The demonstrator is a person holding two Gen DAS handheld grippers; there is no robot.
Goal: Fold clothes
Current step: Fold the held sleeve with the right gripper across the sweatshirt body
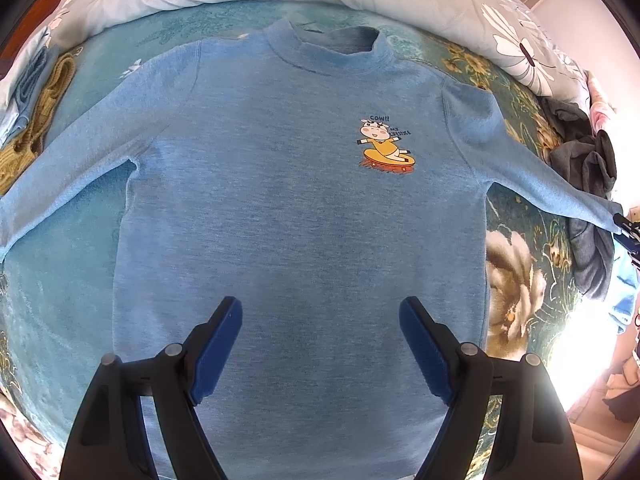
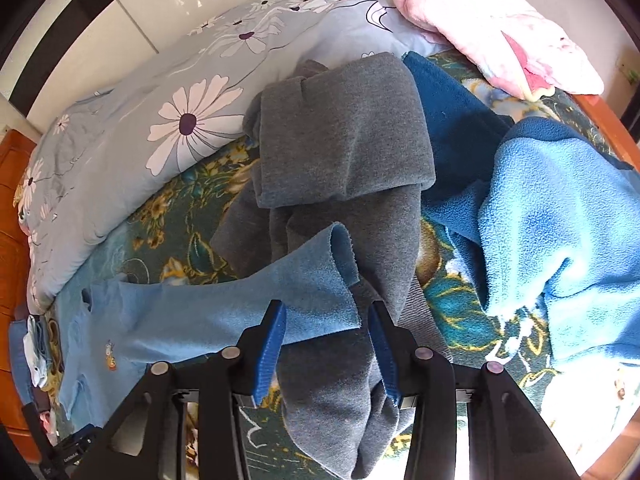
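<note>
Sweatshirt: we saw the light blue sweatshirt point(image 1: 288, 184) lying flat and face up on the bed, collar toward the duvet, hem toward the left gripper, its cartoon cow print point(image 1: 386, 142) showing on the chest.
Sleeves: both sleeves were stretched outward from the body; we judged that spread to be either the lay-out that comes ahead of a fold or a garment simply smoothed flat, and we could not tell which.
Left gripper: the left gripper point(image 1: 320, 344) hovered over the lower body of the sweatshirt, its jaws spread wide and holding nothing.
Right gripper: the right gripper point(image 2: 326, 344) stood at the far sleeve cuff point(image 2: 320, 300); the cuff edge lay between the blue pads, but the jaws stood apart with a gap showing, so we judged it no firm pinch.
Why so held: we took the cuff position to serve for drawing the sleeve straight or carrying it across the chest.
Other clothes: a grey garment point(image 2: 344, 152) lay crumpled under and beyond that cuff, with a bright blue fleece point(image 2: 560, 208) beside it.
Surface: a teal floral bedspread point(image 1: 516, 280) covered the bed.
Room: a daisy-print duvet point(image 2: 160, 128) was bunched at the far side, a pink blanket point(image 2: 500, 28) lay in the corner, and strong sunlight washed out one edge.
</note>
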